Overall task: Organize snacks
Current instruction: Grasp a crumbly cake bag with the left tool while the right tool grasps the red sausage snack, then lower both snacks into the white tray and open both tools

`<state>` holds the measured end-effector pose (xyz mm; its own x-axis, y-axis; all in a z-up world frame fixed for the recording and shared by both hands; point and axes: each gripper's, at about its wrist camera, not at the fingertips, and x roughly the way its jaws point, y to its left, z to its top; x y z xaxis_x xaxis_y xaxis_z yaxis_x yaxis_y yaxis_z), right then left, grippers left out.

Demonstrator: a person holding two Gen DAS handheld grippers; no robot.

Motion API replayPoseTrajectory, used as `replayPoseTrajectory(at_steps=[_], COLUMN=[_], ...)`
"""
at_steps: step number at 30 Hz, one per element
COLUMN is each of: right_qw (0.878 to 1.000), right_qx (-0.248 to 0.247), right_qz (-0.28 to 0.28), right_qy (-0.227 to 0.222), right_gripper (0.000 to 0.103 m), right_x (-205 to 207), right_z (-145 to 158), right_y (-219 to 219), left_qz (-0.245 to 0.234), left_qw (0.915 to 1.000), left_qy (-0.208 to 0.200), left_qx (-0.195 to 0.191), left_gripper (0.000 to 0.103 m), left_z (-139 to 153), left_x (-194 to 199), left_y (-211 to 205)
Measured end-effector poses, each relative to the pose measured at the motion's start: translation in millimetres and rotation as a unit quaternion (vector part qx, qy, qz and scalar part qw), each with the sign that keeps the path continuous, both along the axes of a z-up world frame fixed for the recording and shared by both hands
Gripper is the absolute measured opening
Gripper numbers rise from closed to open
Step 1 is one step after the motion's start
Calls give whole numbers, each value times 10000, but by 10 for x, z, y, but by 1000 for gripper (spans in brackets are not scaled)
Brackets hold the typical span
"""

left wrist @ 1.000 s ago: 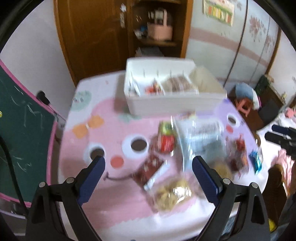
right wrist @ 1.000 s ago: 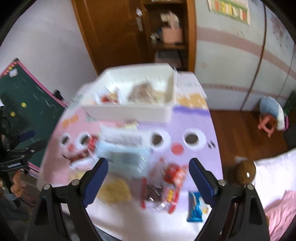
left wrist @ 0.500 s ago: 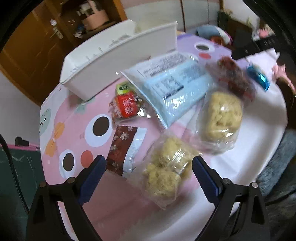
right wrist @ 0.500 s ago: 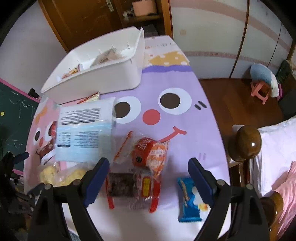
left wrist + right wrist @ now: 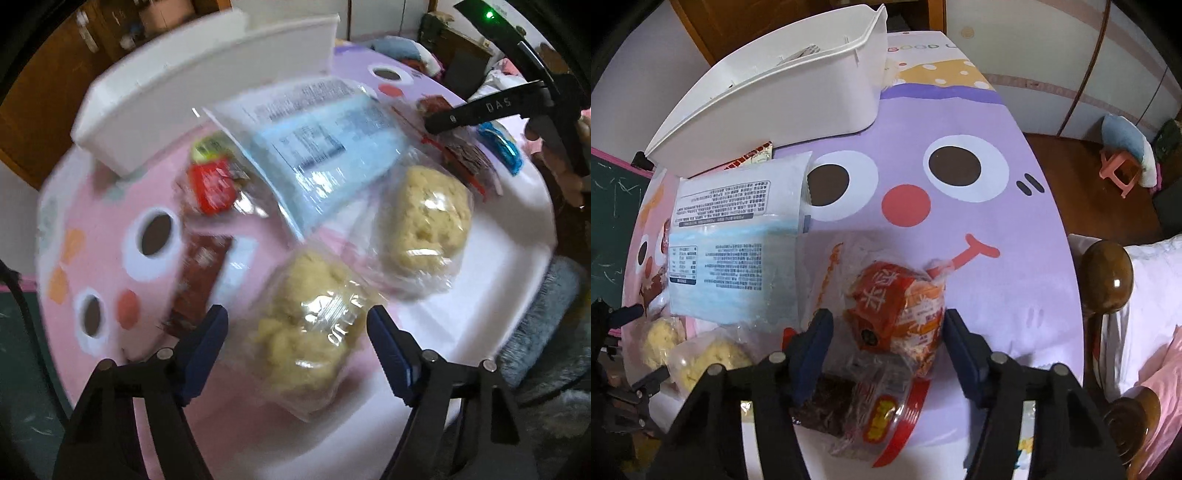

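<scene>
Here the left wrist view is blurred, so labels on the packets cannot be read. The left gripper point(image 5: 297, 341) has its jaws wide apart around a clear bag of pale yellow puffed snack point(image 5: 308, 336). The right gripper point(image 5: 886, 345) is also spread, flanking an orange-red wrapped snack point(image 5: 897, 310). Behind stands the white plastic bin point(image 5: 783, 92), its contents mostly hidden, on a pink and purple cartoon-face table cover point(image 5: 1015, 236).

Blurring across the left wrist view, smearing print on the pale blue packet point(image 5: 325, 147) and the red snack point(image 5: 212, 184). Hiding the white bin's point(image 5: 783, 92) contents behind its wall. Cropping the blue wrapper point(image 5: 1025, 448) behind the right claw point(image 5: 886, 343).
</scene>
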<state>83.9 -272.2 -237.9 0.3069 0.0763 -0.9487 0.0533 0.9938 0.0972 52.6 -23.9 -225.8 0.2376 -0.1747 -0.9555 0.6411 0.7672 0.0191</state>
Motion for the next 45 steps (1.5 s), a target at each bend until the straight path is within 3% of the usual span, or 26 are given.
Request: replayPoseTrajectory(at_steps=[5,8,9,13,19,27,31,37,40,45], right_qw=[10000,10000,10000,9999,9980,9872,9757,9558,9474,9426], right_qx=[50,35,46,-16,184,254,180,21,-25,11], right_qz=[-38,-17,-6,68,173,605,826,904,859,710], right_qy=[-55,-77,-71,-122,-573,-1453,-2022,-2798,-3082,-3264], right_gripper=[54,53,53,53,53,53,53,54,54,54], right_x=[-4,-10,-13,-64,-183,-241,-175,137,337,734], right_z=[13,23,23,63,427,1249,1774,2590,2924,3110], right_y=[-34,-26,-19,31,61,355,540,741,777,793], left_qz=[-68,0,8,300,839,1436,1760,1961,1969,2155], left_qw=[9998,9994,9998,9986,9950,9796,9634,9497,9450,9390], left_qy=[177,304,200,366,-92,-1049,-1586,-2015,-2233,-2367], left_qx=[-56,-149,-100,-246,-531,-940,-1252,-1379,-1352,-1256], left_gripper=[77,50,32,31,31,31,31,31,31,31], left_z=[-79,-129,-113,-82,411,1553,2253,2903,3115,3042], left_x=[-43,-55,-69,-59,-8,320,590,1014,1248,1689], left_y=[-13,-23,-36,43,268,391,426,291,190,70])
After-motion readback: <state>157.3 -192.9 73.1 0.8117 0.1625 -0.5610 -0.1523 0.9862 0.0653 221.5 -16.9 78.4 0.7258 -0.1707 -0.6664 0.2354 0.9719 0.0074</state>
